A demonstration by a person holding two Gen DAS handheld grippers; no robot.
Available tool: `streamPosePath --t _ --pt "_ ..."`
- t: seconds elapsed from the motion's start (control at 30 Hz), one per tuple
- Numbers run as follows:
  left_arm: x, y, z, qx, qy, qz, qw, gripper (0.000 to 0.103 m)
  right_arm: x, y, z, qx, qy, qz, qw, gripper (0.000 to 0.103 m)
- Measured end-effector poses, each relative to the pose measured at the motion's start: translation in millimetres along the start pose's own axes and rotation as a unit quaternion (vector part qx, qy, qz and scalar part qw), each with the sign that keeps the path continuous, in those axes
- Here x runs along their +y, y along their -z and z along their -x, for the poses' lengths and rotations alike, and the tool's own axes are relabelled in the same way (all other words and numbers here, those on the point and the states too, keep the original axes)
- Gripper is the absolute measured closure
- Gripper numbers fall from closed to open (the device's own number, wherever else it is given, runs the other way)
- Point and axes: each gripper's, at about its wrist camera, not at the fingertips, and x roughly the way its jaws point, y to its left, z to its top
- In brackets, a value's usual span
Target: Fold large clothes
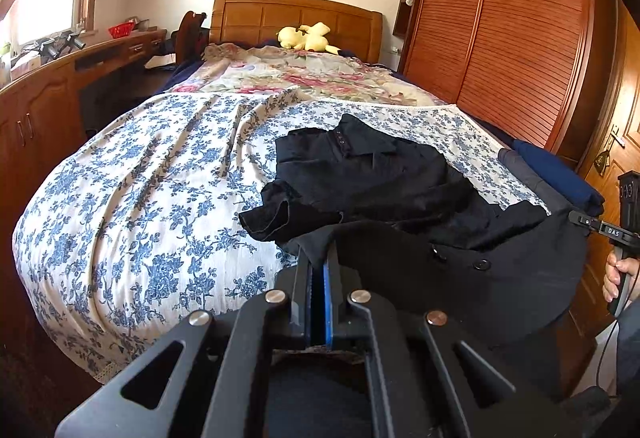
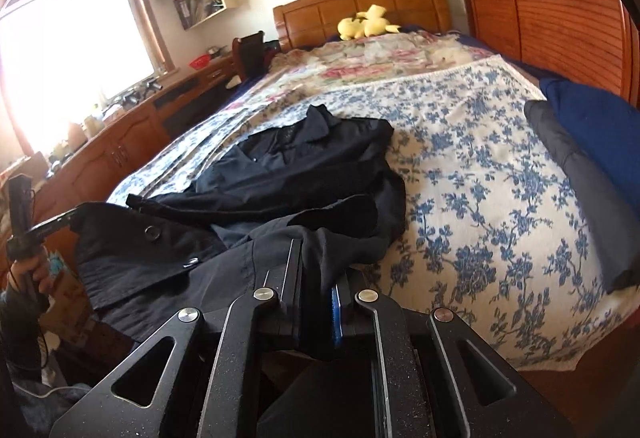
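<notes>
A: Left gripper (image 1: 320,278) first, jaws pinched tight on the near hem of the black coat (image 1: 460,270), cloth squeezed between the blue pads.

B: Right gripper (image 2: 316,278)?

A: Same deal, jaws clamped on a bunched fold of that coat (image 2: 224,270) at its other end. Hem hangs stretched between the two jaws, off the bed's near edge.

B: Rest of the garment?

A: Ahead of both jaws, heaped on the blue-flowered bedspread (image 1: 140,197). Collar (image 1: 360,141) furthest from the jaws, one sleeve (image 1: 280,213) spilling left of the left jaws. Two buttons (image 1: 482,264) show just right of the left jaws.

B: Anything else?

A: Person's hand (image 1: 618,278) on the right gripper's handle, far right of the left jaws. Folded dark blue cloth (image 2: 592,125) right of the right jaws, at the bed's edge. Yellow plush toy (image 1: 306,37) well beyond, by the wooden headboard (image 1: 260,17). Louvred wardrobe (image 1: 520,37) along the right.
</notes>
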Motion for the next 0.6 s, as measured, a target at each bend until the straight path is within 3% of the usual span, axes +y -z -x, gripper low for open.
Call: streamPosePath --t 0.23,0.33,0.6 --pt "-4 -12 -5 -0.004 -0.005 -0.002 1.0000 0.101 2 1 2 0.002 -0.009 0.011 1.000 0.095" --pt "0 -26 -2 -0.016 0.033 0.027 0.9989 0.101 3 -7 1 -0.002 -0.008 0.020 1.000 0.095" --pt "-2 -61 -27 -0.025 0.013 0.007 0.9996 0.101 -8 -39 -21 -0.022 -0.013 0.015 1.000 0.095"
